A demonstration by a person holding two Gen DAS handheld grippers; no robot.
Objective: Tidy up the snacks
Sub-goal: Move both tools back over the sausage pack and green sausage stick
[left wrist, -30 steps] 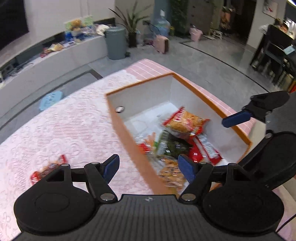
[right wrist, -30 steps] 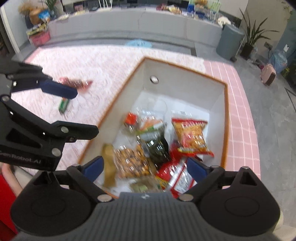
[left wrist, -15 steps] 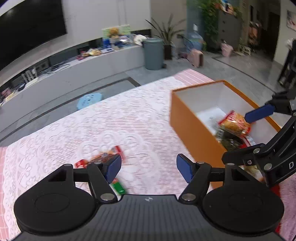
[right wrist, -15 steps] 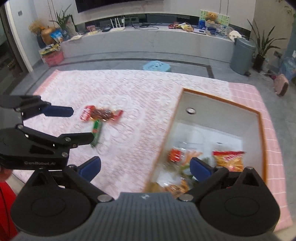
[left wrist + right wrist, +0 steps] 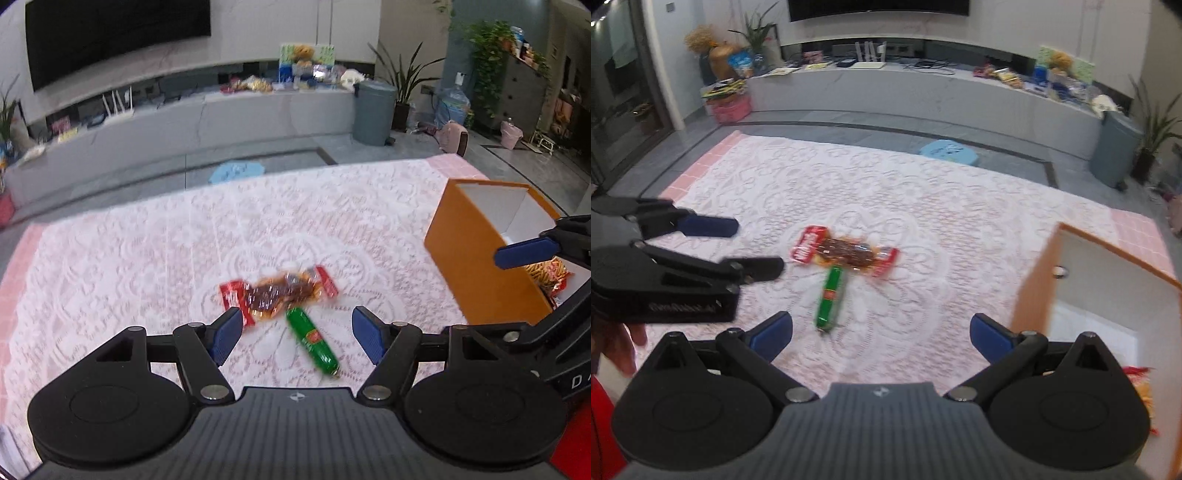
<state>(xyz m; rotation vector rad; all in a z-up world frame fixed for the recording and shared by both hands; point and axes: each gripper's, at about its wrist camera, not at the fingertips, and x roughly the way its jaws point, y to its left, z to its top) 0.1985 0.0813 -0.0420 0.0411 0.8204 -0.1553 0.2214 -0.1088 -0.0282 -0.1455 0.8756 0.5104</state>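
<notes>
A red snack packet (image 5: pixel 277 293) (image 5: pixel 846 253) lies on the lace cloth, with a green sausage stick (image 5: pixel 314 341) (image 5: pixel 832 295) touching its near side. My left gripper (image 5: pixel 297 332) hovers open just above them, and the green stick shows between its fingers. My right gripper (image 5: pixel 882 334) is wide open and holds nothing, with the stick just ahead of it. In the right wrist view the left gripper (image 5: pixel 738 245) shows at the left. The orange box (image 5: pixel 465 251) (image 5: pixel 1030 284) stands to the right with snack bags (image 5: pixel 550 273) inside.
The white lace cloth (image 5: pixel 923 206) covers a pink table. Beyond its far edge are a blue stool (image 5: pixel 947 151), a grey bin (image 5: pixel 373 110) and a long grey TV bench (image 5: pixel 923 92). A person's hand (image 5: pixel 620 347) shows at the lower left.
Both grippers have swung left, from over the open box to above the two loose snacks on the cloth. The box now sits at the right edge of both views.
</notes>
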